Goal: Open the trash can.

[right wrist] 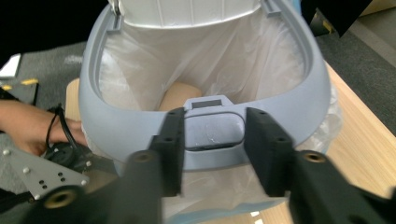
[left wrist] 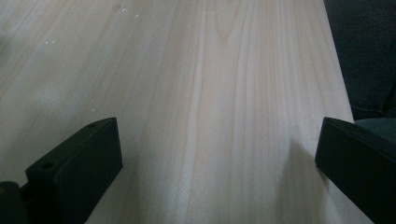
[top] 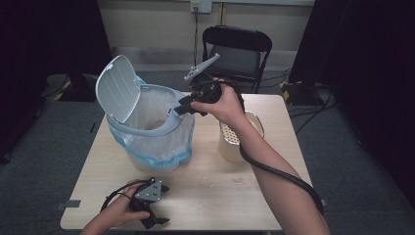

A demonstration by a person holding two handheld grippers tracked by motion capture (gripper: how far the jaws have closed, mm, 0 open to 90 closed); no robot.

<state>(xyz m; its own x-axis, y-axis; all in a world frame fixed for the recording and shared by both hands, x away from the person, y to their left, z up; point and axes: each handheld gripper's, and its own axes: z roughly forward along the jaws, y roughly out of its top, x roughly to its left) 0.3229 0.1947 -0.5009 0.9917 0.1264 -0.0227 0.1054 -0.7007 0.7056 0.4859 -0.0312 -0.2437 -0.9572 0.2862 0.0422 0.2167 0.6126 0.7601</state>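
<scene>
A grey-blue bin (top: 147,132) lined with a clear bag stands on the left half of the table, its white lid (top: 117,85) tipped up and back. My right gripper (top: 177,108) is at the rim's near side. In the right gripper view its jaws (right wrist: 215,114) stand on either side of the rim's latch tab (right wrist: 212,130), open and not pressing on it. A beige object (right wrist: 180,95) lies inside the bag. My left gripper (top: 164,204) rests near the table's front edge, its jaws (left wrist: 219,135) wide open over bare wood.
A cream perforated container (top: 235,139) stands on the wooden table (top: 210,196) to the right of the bin, under my right forearm. A black folding chair (top: 237,49) is behind the table. Small crumbs lie on the wood in front of the container.
</scene>
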